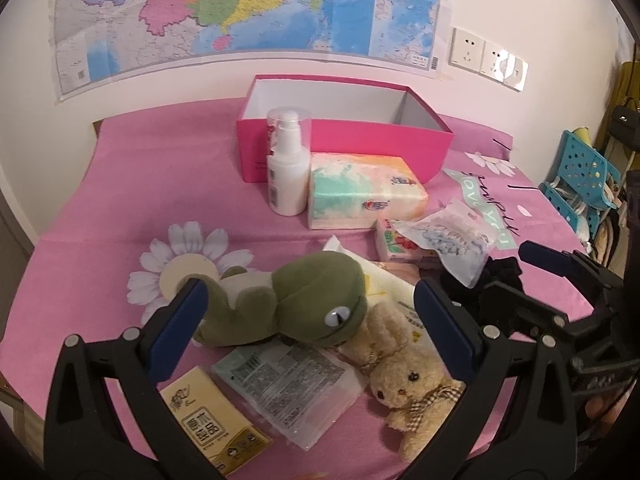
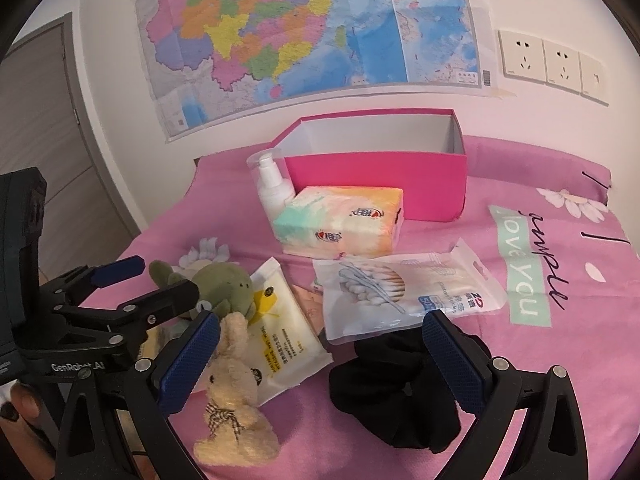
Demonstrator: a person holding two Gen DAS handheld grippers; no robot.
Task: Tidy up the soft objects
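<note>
Fingers of the left gripper (image 1: 308,312) stand wide apart, empty, with the green frog plush (image 1: 288,300) lying crosswise between them. The right gripper (image 2: 320,344) is likewise spread and empty, black scrunchie (image 2: 400,396) just ahead. The pink box (image 1: 360,140) sits well beyond both.

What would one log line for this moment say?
left claw: open over green frog plush | right claw: open near black scrunchie | pink box: empty

Both grippers, the left gripper (image 1: 308,312) and right gripper (image 2: 320,344), are built of black frames studded with silver screws; blue textured pads (image 2: 190,364) are fitted, and "GenRobot.AI" lettering is printed.
</note>
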